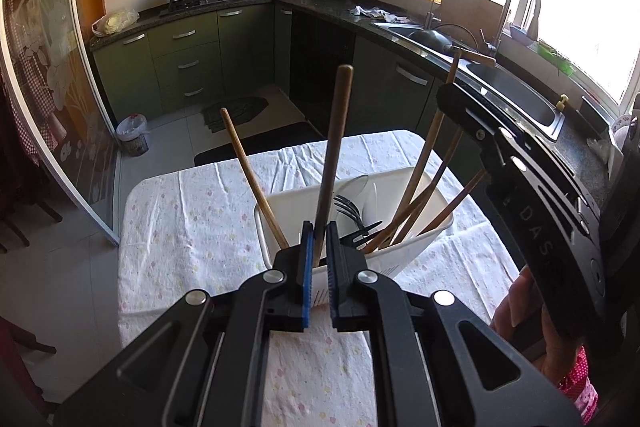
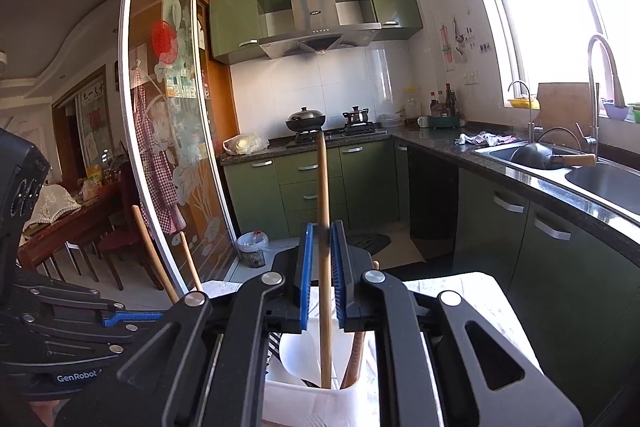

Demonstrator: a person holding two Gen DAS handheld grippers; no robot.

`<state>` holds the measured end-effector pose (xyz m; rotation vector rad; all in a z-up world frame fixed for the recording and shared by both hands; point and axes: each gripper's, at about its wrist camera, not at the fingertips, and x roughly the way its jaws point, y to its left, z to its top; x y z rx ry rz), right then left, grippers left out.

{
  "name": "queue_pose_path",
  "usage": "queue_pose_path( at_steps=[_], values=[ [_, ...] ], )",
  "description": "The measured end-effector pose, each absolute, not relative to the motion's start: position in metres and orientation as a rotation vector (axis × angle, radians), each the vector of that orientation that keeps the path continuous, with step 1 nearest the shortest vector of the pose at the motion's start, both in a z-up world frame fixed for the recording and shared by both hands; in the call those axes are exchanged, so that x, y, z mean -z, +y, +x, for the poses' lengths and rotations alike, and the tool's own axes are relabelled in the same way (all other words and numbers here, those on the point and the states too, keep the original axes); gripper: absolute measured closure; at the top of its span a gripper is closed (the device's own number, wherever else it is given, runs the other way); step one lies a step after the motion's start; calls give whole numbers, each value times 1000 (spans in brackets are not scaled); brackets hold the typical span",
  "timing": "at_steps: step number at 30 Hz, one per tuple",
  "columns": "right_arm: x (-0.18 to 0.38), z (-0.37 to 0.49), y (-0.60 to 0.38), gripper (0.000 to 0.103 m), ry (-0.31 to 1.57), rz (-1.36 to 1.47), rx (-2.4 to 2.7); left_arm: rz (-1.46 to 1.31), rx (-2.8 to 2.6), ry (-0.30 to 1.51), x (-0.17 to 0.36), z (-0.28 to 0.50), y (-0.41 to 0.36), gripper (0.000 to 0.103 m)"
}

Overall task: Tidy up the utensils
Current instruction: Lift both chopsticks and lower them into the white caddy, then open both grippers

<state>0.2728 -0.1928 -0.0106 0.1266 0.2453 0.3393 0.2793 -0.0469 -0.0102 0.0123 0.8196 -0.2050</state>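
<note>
Table with a floral cloth carries a white bin near its far right edge. The bin holds a fork, a pale spoon and several wooden sticks, all leaning.

Left gripper is clamped on a dark wooden handle standing upright in the bin.

Right gripper: jaws slightly apart around a light wooden handle; pads don't look pressed on it.
</note>
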Motion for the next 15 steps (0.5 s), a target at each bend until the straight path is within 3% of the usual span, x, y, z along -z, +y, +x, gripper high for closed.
queue_pose_path(
  at_steps=[7,12,15],
  values=[
    [-12,233,-204,77,171,135,-365,10,204,788,4,270,-44,94],
    [-23,184,-223,60,141,168,-398,-15,209,747,-4,253,-37,62],
    [-21,148,-236,51,115,186,-389,-43,213,700,-9,230,-35,50]
  ],
)
